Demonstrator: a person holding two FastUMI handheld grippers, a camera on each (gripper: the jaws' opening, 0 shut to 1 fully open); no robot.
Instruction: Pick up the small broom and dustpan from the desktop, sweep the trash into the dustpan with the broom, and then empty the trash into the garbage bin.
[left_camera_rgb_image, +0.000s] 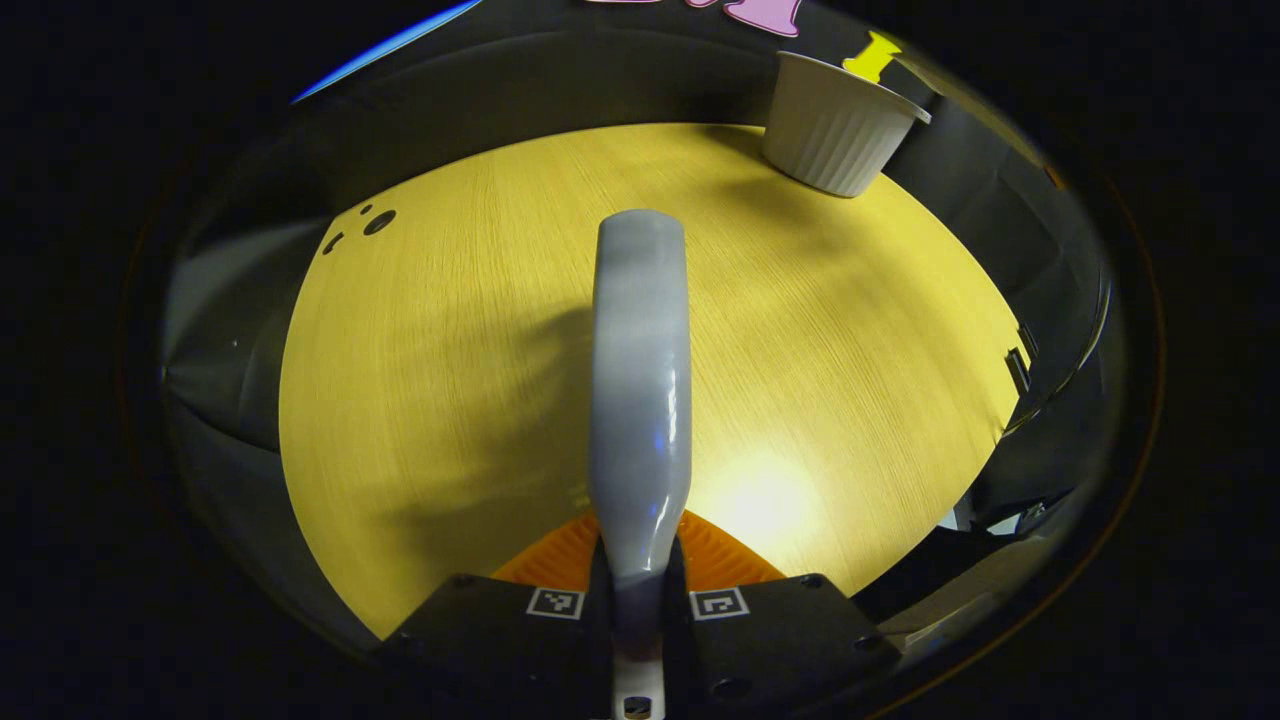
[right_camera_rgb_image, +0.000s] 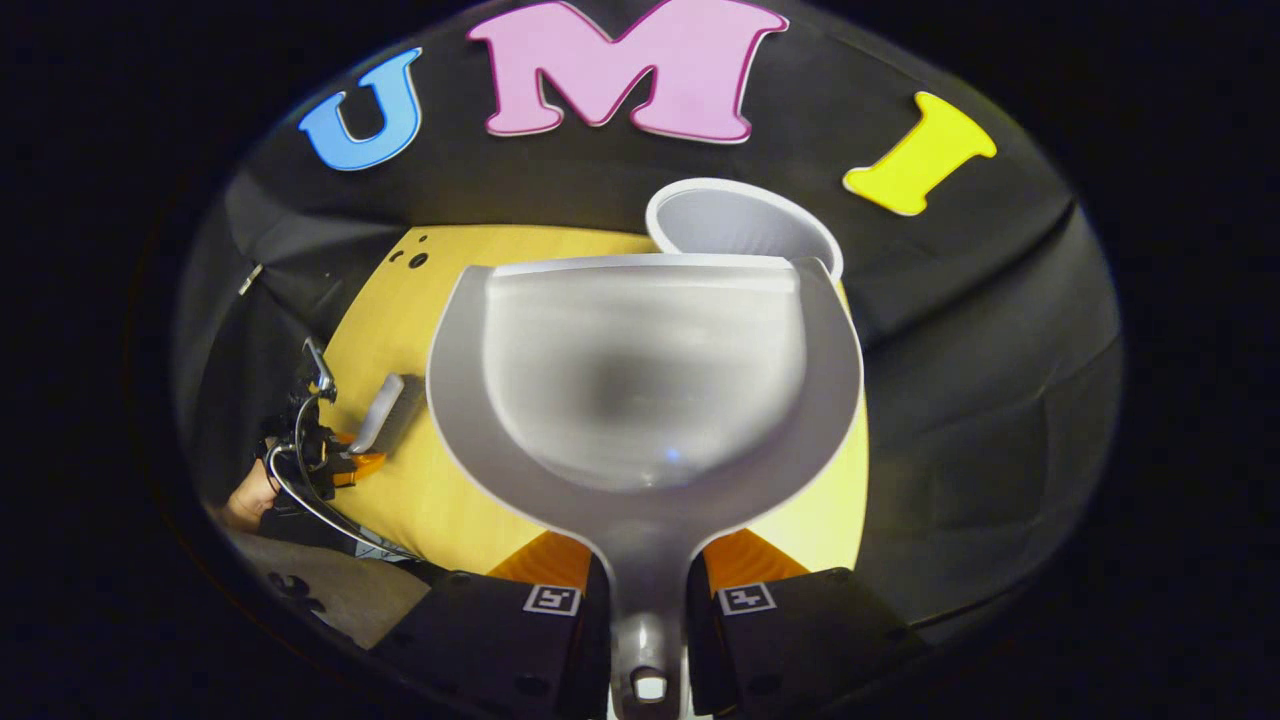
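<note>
My left gripper (left_camera_rgb_image: 640, 545) is shut on the handle of the small grey broom (left_camera_rgb_image: 640, 380), which points forward over the yellow wooden desktop (left_camera_rgb_image: 420, 380). The right gripper (right_camera_rgb_image: 645, 565) is shut on the stem of the grey dustpan (right_camera_rgb_image: 640, 380), held up with its front lip just before the white ribbed garbage bin (right_camera_rgb_image: 735, 220). The pan's bowl looks smooth and bare. The bin (left_camera_rgb_image: 835, 125) stands at the desktop's far right in the left gripper view. Far left in the right gripper view, the left gripper (right_camera_rgb_image: 345, 460) holds the broom (right_camera_rgb_image: 385, 412) low over the desktop.
Small dark holes (left_camera_rgb_image: 378, 221) mark the desktop's far left corner. The black cloth wall rises close behind the bin. A hand (right_camera_rgb_image: 245, 500) and cables sit at the desktop's left edge in the right gripper view.
</note>
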